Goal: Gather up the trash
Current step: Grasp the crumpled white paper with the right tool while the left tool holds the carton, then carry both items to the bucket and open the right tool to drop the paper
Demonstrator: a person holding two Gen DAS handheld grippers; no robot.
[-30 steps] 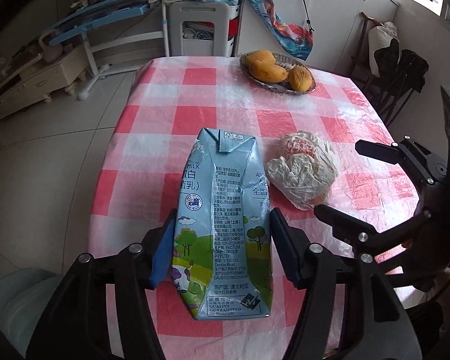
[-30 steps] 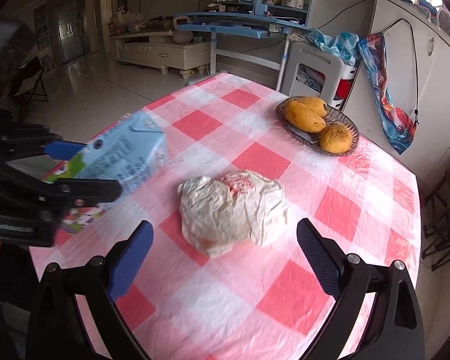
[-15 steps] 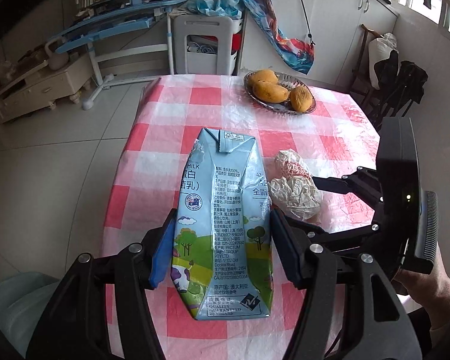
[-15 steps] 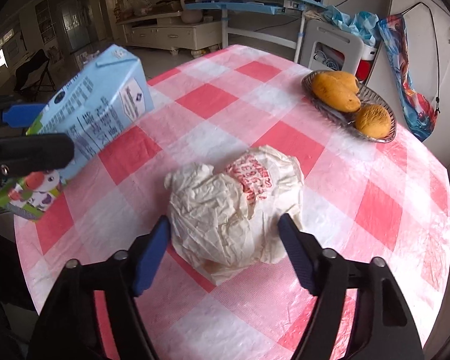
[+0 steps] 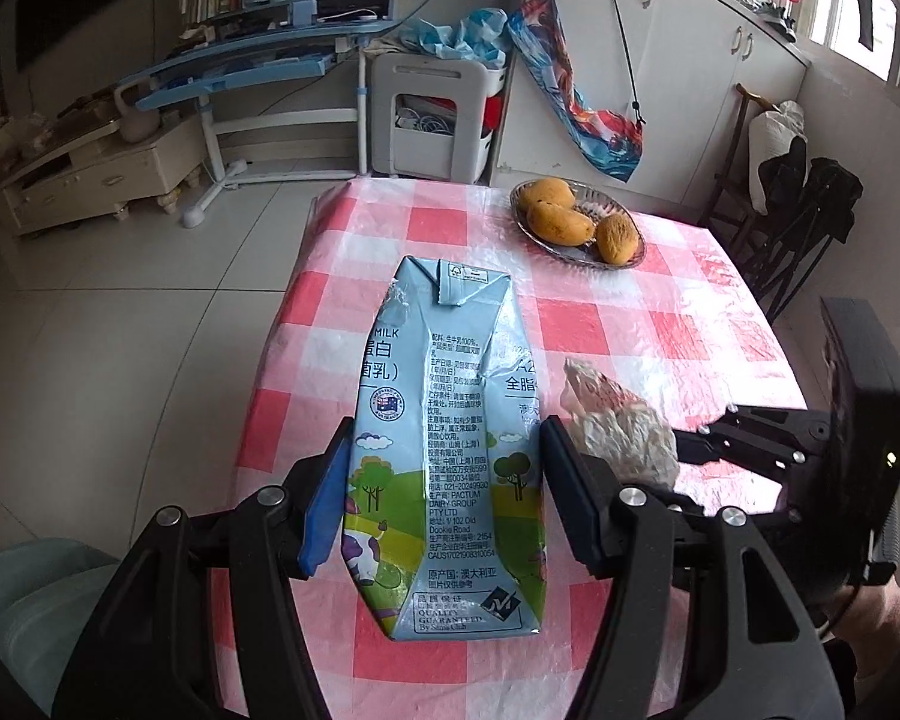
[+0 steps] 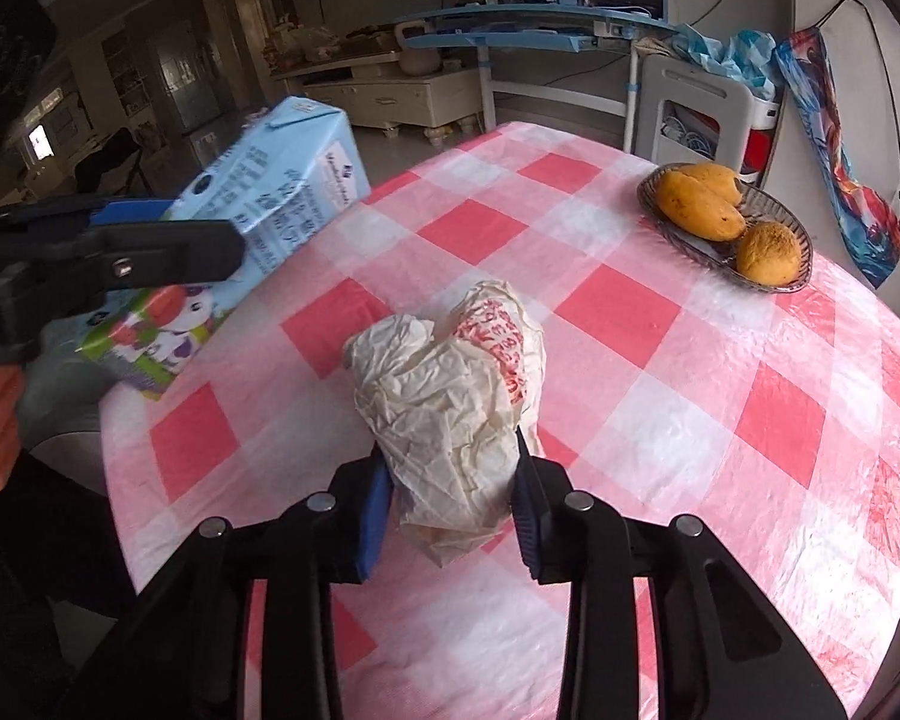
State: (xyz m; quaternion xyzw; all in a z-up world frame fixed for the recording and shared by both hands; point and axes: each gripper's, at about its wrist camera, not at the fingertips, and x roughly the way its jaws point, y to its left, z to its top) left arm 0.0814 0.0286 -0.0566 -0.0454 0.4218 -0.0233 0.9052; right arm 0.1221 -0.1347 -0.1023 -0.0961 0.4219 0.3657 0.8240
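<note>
Above checkered table (image 6: 660, 372), left gripper (image 5: 444, 492) fingers pinching milk carton (image 5: 450, 450), right gripper (image 6: 450, 504) fingers clamping crumpled wrapper (image 6: 450, 396)

Your table (image 6: 660, 360) carries a pink-and-white checked cloth (image 5: 450, 228); at its far side rests a dish (image 6: 792, 276) of mangoes (image 6: 699, 207).

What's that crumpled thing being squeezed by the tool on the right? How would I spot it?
Find the table with the red-and-white checked cloth. Near its front edge, the right gripper is shut on a crumpled whitish paper wrapper with red printing. Unlike the blue milk carton held in the left gripper or the orange fruit in the bowl, it is pale, wrinkled and shapeless.
</note>
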